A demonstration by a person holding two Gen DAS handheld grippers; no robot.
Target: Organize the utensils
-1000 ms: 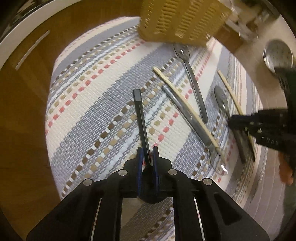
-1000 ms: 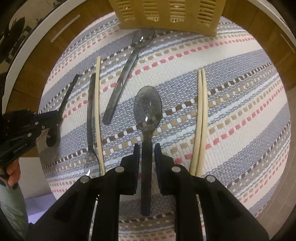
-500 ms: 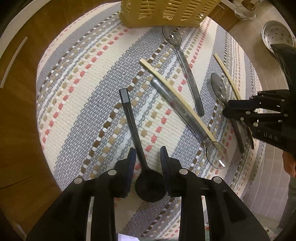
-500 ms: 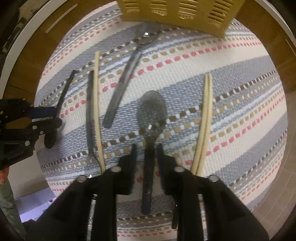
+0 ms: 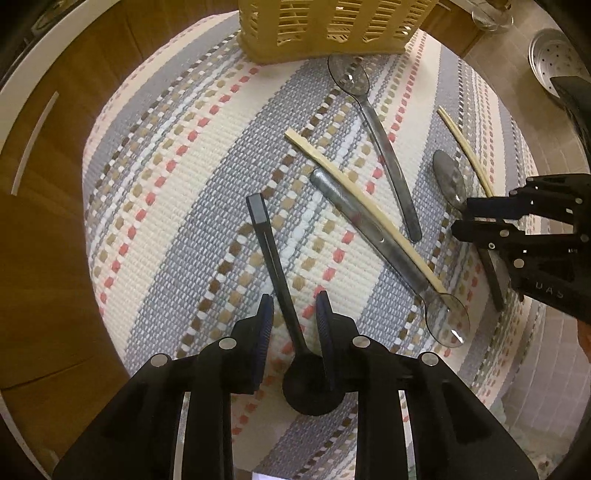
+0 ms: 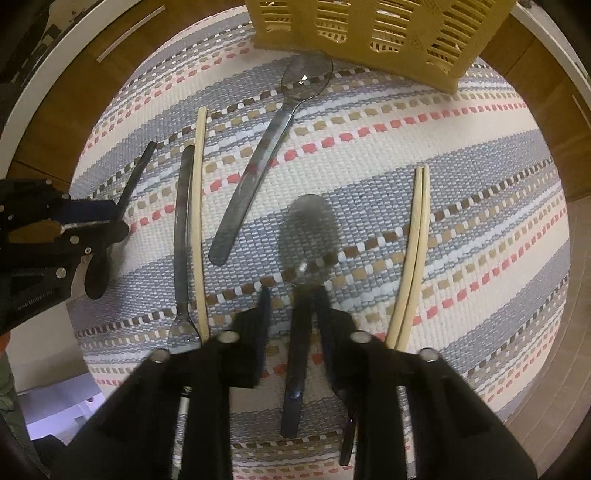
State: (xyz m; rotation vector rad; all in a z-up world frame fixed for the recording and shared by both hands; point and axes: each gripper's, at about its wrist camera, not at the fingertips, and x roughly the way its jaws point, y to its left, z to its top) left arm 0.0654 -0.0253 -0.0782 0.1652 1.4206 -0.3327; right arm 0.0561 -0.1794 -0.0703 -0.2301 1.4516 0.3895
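Two tongs work the striped mat (image 5: 177, 206), each spread astride a spoon and pinching nothing.

Left wrist view: the left tongs (image 5: 293, 314) straddle the thin neck of the black spoon (image 5: 275, 266), whose bowl lies near, partly under the right finger. It looks light and stiff; I judge the flat handle just beyond the neck the best hold, since the round bowl would slip. At right, the right tongs (image 5: 460, 218) cover much of a smoky spoon.

Right wrist view: the right tongs (image 6: 291, 299) straddle the grey translucent spoon (image 6: 310, 229), probably slick plastic; take its handle. This view is blurred. The yellow basket (image 6: 369, 26), at the far edge, is cut off, so its compartments cannot be seen.
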